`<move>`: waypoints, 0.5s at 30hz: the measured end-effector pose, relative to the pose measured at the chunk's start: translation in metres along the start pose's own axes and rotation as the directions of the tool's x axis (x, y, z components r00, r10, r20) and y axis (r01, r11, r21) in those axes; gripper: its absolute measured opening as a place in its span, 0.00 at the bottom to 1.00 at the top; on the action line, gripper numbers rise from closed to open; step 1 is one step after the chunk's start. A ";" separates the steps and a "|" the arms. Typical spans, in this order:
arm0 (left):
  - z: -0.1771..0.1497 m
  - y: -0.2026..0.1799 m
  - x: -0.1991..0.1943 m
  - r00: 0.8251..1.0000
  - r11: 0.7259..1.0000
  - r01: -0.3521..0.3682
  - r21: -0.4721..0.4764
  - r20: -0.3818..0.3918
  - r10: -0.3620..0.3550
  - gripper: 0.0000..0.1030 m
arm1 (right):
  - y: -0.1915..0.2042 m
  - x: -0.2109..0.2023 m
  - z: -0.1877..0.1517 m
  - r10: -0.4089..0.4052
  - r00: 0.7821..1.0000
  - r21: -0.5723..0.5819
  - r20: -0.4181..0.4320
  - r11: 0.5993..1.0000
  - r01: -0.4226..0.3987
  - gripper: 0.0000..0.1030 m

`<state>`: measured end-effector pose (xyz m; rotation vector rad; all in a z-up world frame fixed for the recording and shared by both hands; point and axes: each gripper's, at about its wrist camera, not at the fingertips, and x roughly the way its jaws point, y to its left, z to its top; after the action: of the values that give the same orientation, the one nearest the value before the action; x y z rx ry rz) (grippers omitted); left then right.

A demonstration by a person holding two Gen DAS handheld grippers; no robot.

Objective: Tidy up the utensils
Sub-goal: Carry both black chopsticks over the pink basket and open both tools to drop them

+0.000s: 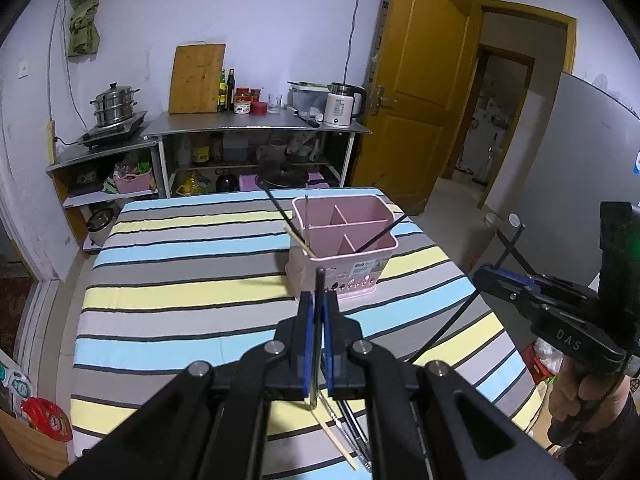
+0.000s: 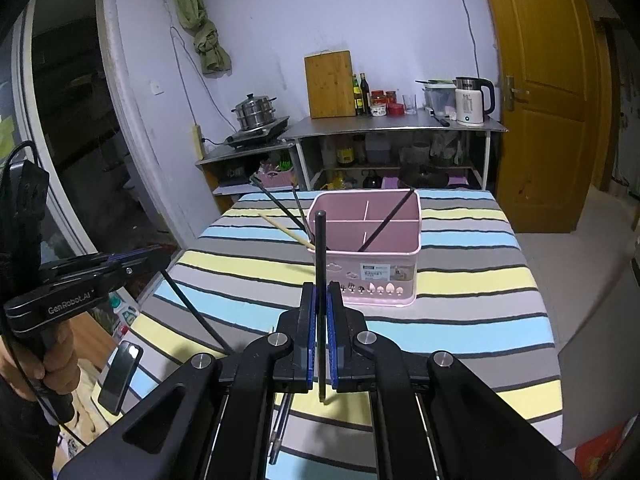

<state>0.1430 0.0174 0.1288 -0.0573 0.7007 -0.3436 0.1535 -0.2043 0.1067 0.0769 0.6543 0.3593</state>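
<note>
Left tongs (image 1: pixel 319 300): shut tight on a thin dark chopstick (image 1: pixel 319 280), above the striped cloth (image 1: pixel 180 280).
Right tongs (image 2: pixel 320 294): shut tight on a black chopstick (image 2: pixel 320 240), held upright.
Pink basket (image 2: pixel 384 276): stood mid-table with three sections; some sticks already leaned inside.
Loose sticks (image 1: pixel 340 436): still lay near the front edge.
Might go wrong: could slip from the thin grip, hit the rim, or tip the light basket.
Writing: "BASKET" on the pink sticker; "GenRobot.AI" and "DAS" on the handles.
</note>
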 end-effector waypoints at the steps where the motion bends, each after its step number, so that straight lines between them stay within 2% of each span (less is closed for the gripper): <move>1: 0.003 -0.001 0.000 1.000 1.000 0.004 0.000 0.000 -0.004 0.05 | 0.000 0.000 0.003 0.001 1.000 -0.001 0.002 1.000 -0.001 0.05; 7: 0.027 -0.009 0.002 1.000 1.000 0.020 0.018 0.018 -0.021 0.05 | 0.000 0.001 0.021 -0.003 1.000 -0.006 0.024 1.000 0.003 0.05; 15: 0.075 -0.020 0.005 0.997 0.999 0.039 0.023 0.067 -0.040 0.05 | 0.004 0.002 0.058 -0.017 0.996 -0.031 0.082 0.999 0.020 0.04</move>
<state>0.1891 -0.0075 0.1867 -0.0620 0.6295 -0.3856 0.1891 -0.1971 0.1524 0.0545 0.5675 0.3467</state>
